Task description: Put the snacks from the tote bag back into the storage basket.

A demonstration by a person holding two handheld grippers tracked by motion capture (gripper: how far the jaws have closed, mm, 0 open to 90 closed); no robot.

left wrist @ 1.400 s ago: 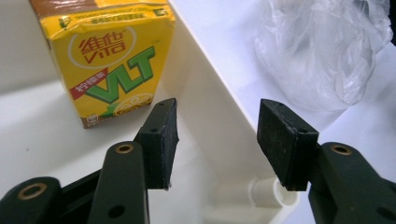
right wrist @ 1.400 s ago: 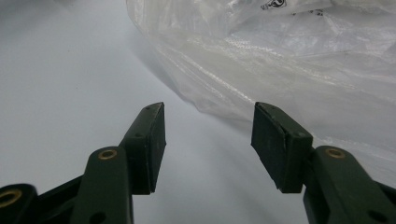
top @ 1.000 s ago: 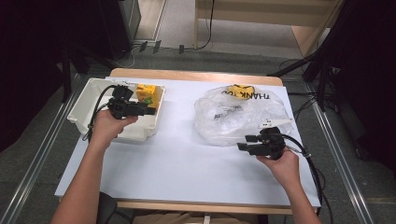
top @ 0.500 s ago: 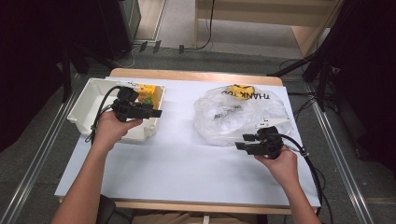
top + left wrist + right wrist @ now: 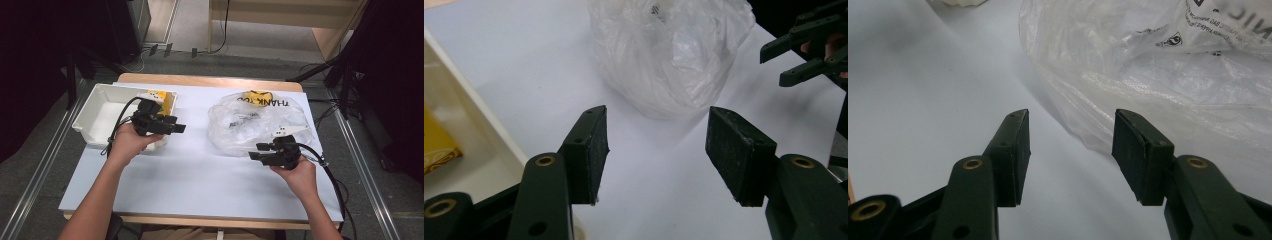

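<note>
High view: left gripper (image 5: 175, 128) has moved right off the white bin (image 5: 97, 111) vs 0.5 s ago, jaws apart, empty. Left gripper view: clear plastic bag (image 5: 674, 50) ahead of fingers. Right gripper view: right gripper (image 5: 1070, 150) open, empty, bag just beyond fingertips.
</note>
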